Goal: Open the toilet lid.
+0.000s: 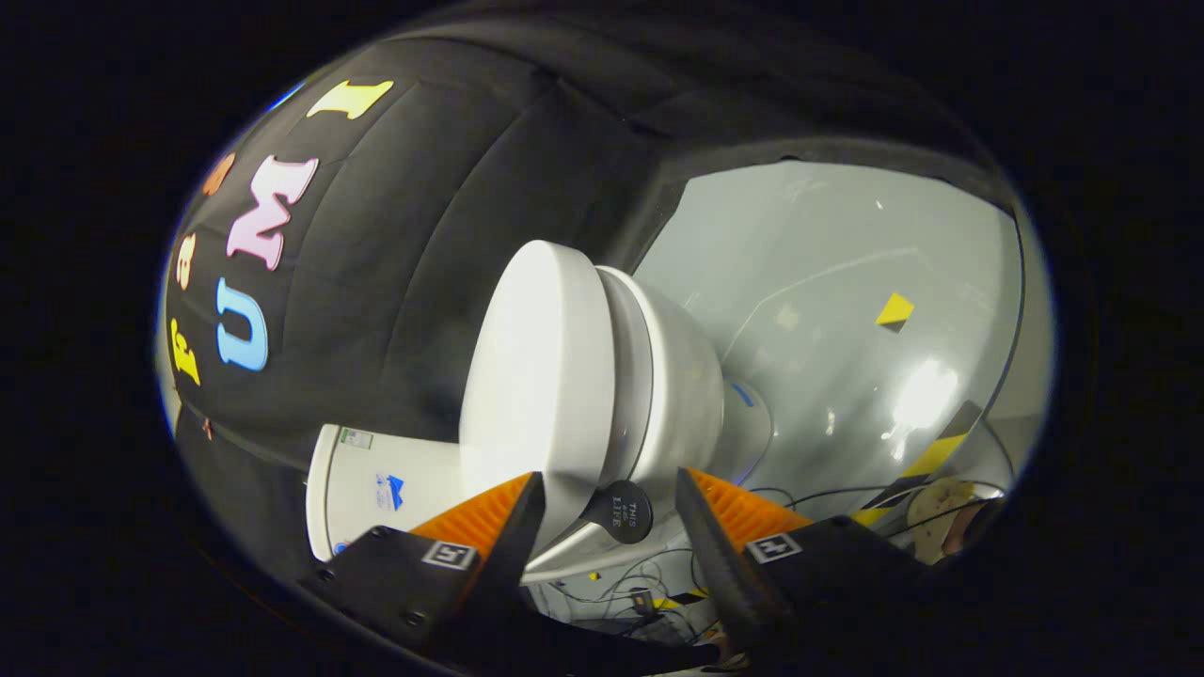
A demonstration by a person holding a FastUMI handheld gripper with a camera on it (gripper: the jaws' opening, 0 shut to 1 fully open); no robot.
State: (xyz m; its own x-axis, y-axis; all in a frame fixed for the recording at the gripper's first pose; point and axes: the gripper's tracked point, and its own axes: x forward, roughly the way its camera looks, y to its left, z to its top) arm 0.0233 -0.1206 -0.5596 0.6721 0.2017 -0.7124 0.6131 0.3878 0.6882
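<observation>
Claw point(607, 498) wide open, empty, fingers astride the toilet lid point(536, 376) edge, lid's length running away.

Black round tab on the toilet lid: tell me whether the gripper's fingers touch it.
Apart. In the gripper view the gripper is open, and the black round tab sits between the fingers with a visible gap on either side.

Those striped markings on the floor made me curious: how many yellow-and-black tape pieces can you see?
3: a small tape patch beyond the toilet, a long tape strip right of the open gripper, a tape scrap between its fingers. Others may be hidden.

Tilted tool-mounted view, close on toilet point(602, 376)
</observation>
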